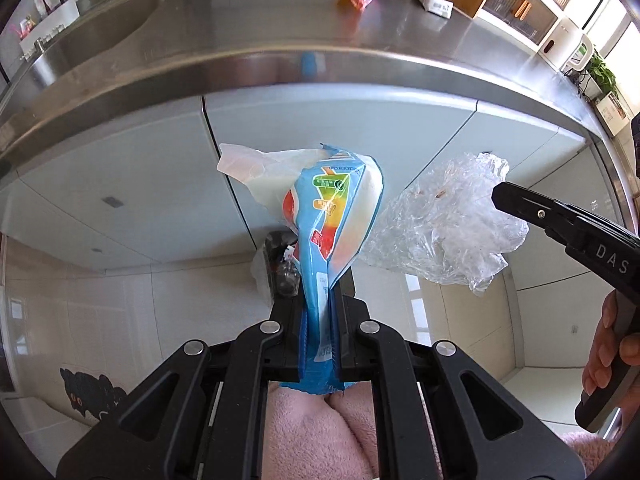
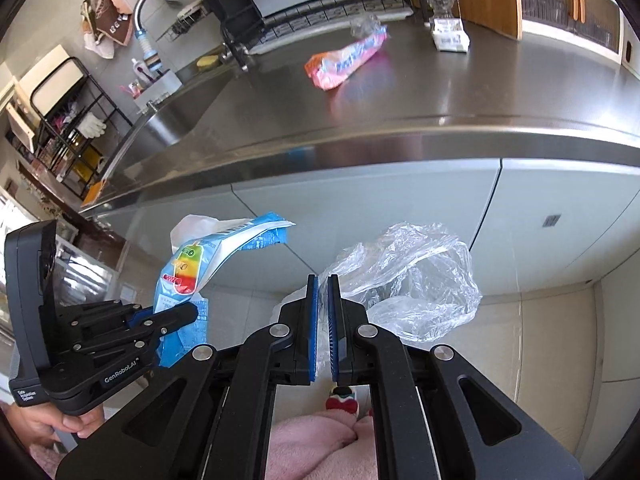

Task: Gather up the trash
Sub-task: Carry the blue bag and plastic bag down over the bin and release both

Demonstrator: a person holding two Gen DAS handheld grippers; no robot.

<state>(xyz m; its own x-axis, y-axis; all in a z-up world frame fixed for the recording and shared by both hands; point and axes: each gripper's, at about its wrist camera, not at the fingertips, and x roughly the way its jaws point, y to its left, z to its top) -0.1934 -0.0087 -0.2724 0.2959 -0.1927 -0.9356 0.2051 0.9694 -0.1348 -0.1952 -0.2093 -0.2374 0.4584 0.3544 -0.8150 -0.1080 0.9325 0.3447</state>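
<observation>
Blue wrapper [image 1: 332,216], clear bag [image 1: 440,224] — pink packet [image 2: 344,60], countertop [image 2: 440,96]

Blue ice-lolly wrapper [image 1: 332,216], torn open, upright at frame centre. Crumpled clear plastic bag [image 1: 440,220] centre-right. Pink-orange wrapper [image 2: 346,62] flat on counter, upper centre.

I see both fisheye views bright with daylight, strongest from the right, where the cabinets [image 1: 532,12] wash out. The steel counter [image 1: 280,40] carries soft glare and smeared reflections. Straight lines bow hard toward dark, vignetted corners. The pink wrapper [image 2: 344,60] looks slightly motion-blurred.
</observation>
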